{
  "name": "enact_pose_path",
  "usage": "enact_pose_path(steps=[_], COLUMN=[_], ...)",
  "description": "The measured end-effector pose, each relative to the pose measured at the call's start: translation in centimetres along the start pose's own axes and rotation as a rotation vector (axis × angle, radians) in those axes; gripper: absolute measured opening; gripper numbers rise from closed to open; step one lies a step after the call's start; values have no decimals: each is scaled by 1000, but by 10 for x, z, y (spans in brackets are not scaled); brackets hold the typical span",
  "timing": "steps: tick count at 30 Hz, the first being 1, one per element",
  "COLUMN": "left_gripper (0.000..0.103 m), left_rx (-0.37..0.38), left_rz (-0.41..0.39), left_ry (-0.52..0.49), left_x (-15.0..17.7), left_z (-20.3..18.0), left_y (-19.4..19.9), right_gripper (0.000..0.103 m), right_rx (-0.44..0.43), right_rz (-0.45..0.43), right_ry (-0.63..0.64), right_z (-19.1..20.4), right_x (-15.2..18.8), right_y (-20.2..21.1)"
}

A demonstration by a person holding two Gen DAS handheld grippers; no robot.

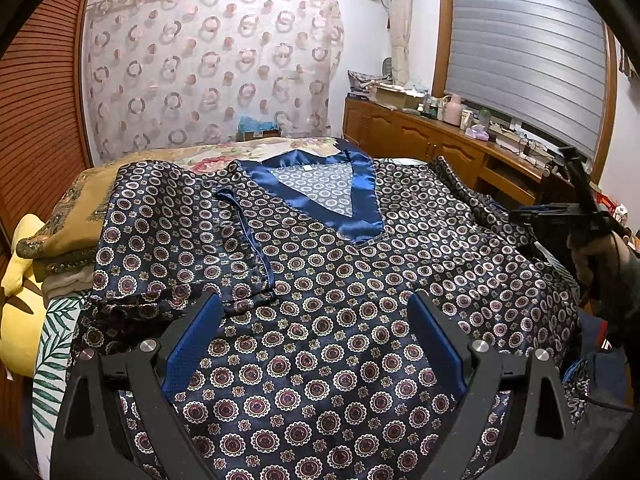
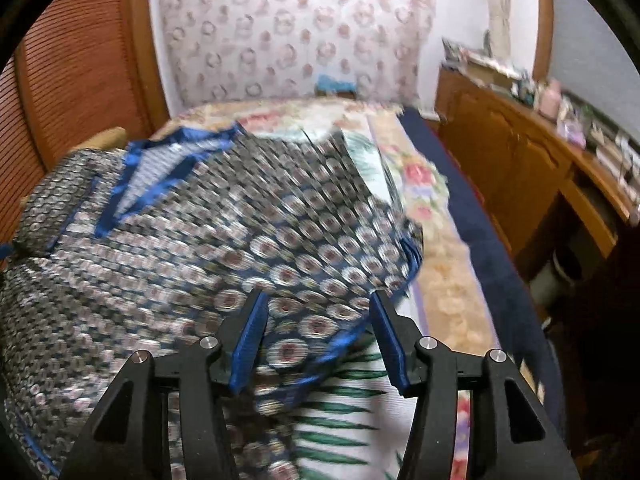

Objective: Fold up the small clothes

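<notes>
My left gripper (image 1: 316,344) spread wide, hovering over the patterned top (image 1: 320,280), nothing pinched. My right gripper (image 2: 318,336) jaws apart, sleeve hem (image 2: 340,320) lying loose between them, view blurred. Top lies flat on the bed (image 2: 436,280), blue V-neck (image 1: 352,200) at far end.

Two matching handheld tools

Left tool (image 1: 316,344) and right tool (image 2: 318,334): black angular frames, round silver screws at the pivots, blue textured pads lining both fingers.

One patterned top (image 1: 328,300), two claws (image 1: 316,344)
</notes>
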State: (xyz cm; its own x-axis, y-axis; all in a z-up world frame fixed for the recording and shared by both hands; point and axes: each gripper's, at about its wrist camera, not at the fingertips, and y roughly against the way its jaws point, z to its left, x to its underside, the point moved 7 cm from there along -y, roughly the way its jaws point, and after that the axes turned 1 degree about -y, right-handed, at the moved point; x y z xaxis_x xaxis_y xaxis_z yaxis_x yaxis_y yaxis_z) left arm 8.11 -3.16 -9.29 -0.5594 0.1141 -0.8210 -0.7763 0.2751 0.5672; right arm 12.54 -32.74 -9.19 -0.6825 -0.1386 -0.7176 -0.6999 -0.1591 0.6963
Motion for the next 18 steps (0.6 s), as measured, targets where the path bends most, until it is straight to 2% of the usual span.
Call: enact_pose_path(steps=[4, 7, 9, 10, 12, 14, 18], left_gripper=[94, 94, 94, 94, 94, 94, 94], left_rx=[-3, 0, 2, 2, 6, 9, -11], left_rz=[13, 21, 26, 29, 34, 37, 32], left_ry=[0, 2, -1, -1, -1, 1, 0], left_x=[2, 4, 4, 5, 5, 6, 4], left_z=[2, 2, 2, 2, 3, 4, 9], left_y=[-3, -5, -7, -7, -9, -9, -10], right_gripper=[55, 54, 41, 37, 18, 6, 3], right_rx=[51, 49, 43, 35, 14, -5, -18], right_rz=[56, 43, 33, 29, 25, 31, 21], right_ry=[-41, -32, -1, 13, 34, 51, 70], right_z=[-21, -16, -12, -9, -3, 3, 5], right_x=[4, 1, 2, 4, 6, 6, -8], right_y=[-18, -21, -20, -19, -18, -20, -11])
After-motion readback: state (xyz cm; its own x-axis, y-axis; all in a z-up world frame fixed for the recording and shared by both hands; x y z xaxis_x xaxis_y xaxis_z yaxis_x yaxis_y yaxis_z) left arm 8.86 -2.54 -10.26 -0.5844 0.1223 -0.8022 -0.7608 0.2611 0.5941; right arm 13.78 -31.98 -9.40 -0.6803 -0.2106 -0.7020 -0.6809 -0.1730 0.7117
